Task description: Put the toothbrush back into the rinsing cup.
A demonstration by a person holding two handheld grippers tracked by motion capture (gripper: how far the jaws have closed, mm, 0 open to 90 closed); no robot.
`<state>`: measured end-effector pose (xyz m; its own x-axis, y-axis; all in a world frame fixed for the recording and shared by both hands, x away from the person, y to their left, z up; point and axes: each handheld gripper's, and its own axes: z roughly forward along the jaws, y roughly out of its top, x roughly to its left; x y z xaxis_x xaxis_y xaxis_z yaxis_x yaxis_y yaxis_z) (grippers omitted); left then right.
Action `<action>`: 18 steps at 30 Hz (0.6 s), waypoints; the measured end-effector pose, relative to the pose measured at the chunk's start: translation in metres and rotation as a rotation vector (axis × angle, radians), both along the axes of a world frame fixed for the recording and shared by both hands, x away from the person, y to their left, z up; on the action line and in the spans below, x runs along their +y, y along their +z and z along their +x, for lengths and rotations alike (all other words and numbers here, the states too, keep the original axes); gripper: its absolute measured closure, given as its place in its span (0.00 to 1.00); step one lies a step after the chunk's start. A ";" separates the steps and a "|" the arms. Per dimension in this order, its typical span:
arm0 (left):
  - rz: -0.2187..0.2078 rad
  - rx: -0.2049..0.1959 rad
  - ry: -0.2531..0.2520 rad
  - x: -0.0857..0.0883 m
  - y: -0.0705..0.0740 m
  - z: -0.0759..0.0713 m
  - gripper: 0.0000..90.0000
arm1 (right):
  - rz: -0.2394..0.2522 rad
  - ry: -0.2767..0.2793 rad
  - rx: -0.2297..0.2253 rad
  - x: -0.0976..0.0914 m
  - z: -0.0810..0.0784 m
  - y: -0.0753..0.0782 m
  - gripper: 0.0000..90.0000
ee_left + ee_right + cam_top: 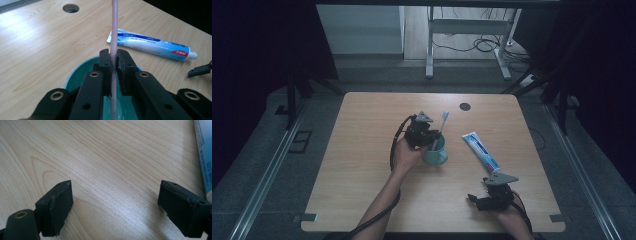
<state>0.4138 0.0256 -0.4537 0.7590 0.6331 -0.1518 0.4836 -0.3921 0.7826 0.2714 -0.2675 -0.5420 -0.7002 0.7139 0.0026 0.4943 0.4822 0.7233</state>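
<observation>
A pink toothbrush (441, 125) stands nearly upright, its lower end inside a teal mug (435, 152) at the table's middle. My left gripper (428, 136) is shut on the toothbrush handle (114, 37), right above the mug's rim (75, 75). A blue and white toothpaste tube (480, 151) lies flat to the right of the mug, also seen as the toothpaste tube (152, 45) beyond my jaws. My right gripper (478, 201) rests low near the table's front right edge, open, with bare wood between its pads (58, 207). The toothpaste tube (205, 157) lies at that view's right edge.
The wooden table (362, 150) has a round cable hole (465, 106) near its far edge, also seen as the cable hole (71, 8). Beyond the table stand a white desk frame (467, 45) and loose cables on the floor. Dark rails flank both sides.
</observation>
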 end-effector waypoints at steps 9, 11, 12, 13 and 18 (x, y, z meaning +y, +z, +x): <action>0.005 0.019 0.008 0.000 -0.005 0.001 0.91 | 0.000 0.001 -0.001 0.000 0.000 0.000 0.14; 0.006 0.023 0.011 0.000 -0.005 0.001 0.92 | 0.000 0.001 0.000 0.000 0.000 0.000 0.14; 0.006 0.024 0.011 0.000 -0.005 0.001 0.92 | 0.000 0.001 0.000 0.000 0.000 0.000 0.14; 0.004 0.026 0.012 0.000 -0.006 0.001 0.92 | 0.000 0.001 0.000 0.000 0.000 0.000 0.14; 0.005 0.025 0.011 0.000 -0.007 0.000 0.93 | 0.000 0.001 0.000 0.000 0.000 0.000 0.14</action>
<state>0.4142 0.0259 -0.4602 0.7483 0.6419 -0.1676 0.5072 -0.3908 0.7681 0.2714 -0.2675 -0.5421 -0.7010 0.7132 0.0029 0.4939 0.4825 0.7234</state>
